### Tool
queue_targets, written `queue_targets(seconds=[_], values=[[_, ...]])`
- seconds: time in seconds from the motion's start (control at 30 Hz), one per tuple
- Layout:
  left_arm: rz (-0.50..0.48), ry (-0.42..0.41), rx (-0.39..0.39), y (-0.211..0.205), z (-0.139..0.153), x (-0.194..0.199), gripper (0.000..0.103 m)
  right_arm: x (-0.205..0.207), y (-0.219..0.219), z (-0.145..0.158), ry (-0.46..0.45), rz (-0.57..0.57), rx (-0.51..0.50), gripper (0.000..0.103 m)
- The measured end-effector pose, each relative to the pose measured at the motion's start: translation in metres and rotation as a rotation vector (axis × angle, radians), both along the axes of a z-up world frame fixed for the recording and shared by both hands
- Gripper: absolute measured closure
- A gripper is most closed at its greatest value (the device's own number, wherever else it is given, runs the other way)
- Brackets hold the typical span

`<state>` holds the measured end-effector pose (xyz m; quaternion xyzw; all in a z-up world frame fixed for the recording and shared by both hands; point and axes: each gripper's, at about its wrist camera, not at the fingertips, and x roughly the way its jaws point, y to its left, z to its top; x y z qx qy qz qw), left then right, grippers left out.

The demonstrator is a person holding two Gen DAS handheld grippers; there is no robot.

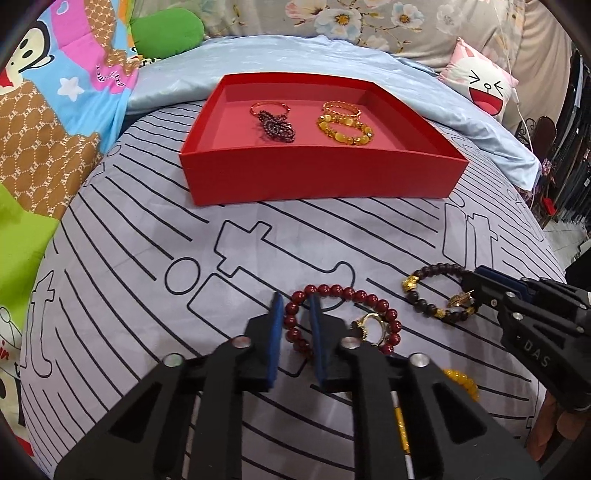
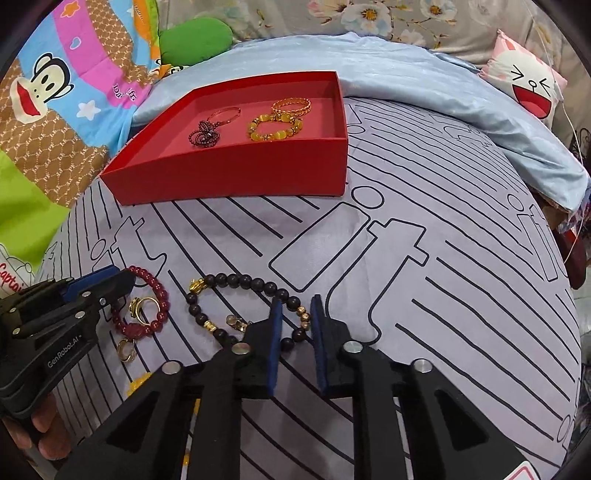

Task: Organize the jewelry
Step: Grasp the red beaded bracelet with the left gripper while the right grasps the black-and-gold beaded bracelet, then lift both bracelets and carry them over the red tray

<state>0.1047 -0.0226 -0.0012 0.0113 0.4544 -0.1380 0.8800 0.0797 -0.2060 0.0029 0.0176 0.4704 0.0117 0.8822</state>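
On the grey lined bedsheet lies a red bead bracelet (image 1: 354,295) (image 2: 159,295). My left gripper (image 1: 295,306) (image 2: 127,278) is shut on its left strand. To its right lies a dark bead bracelet (image 1: 436,267) (image 2: 243,282) with gold charms, and my right gripper (image 2: 296,314) (image 1: 467,286) is shut on its right-hand strand. Gold rings (image 1: 369,325) (image 2: 142,308) sit inside and beside the red bracelet. Beyond them stands an open red box (image 1: 321,177) (image 2: 229,181) holding gold bangles, a yellow bead bracelet (image 1: 345,129) and a dark bead chain (image 1: 277,125).
A yellow bead piece (image 1: 460,382) (image 2: 138,382) lies near the front, partly hidden by the grippers. A light blue blanket (image 1: 369,55) is bunched behind the box. A cartoon quilt (image 1: 55,92), a green cushion (image 1: 166,33) and a white face pillow (image 1: 484,88) ring the bed.
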Motion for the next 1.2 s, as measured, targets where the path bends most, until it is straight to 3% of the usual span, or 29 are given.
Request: queue_targets(seconds=[0.17, 0.53, 0.93, 1.2], values=[[-0.005, 0.012, -0.024, 0.001, 0.003, -0.003, 0.095, -0.001, -0.002, 0.003, 0.005, -0.005, 0.038, 0.098], [-0.046, 0.008, -0.107, -0.002, 0.032, -0.019, 0.095, -0.013, 0.005, 0.038, -0.056, 0.016, 0.097, 0.098], [-0.082, -0.036, -0.132, -0.008, 0.065, -0.028, 0.096, -0.025, 0.013, 0.078, -0.142, 0.049, 0.111, 0.098], [-0.110, -0.094, -0.133, -0.013, 0.091, -0.016, 0.096, -0.011, 0.014, 0.099, -0.182, 0.063, 0.114, 0.098]])
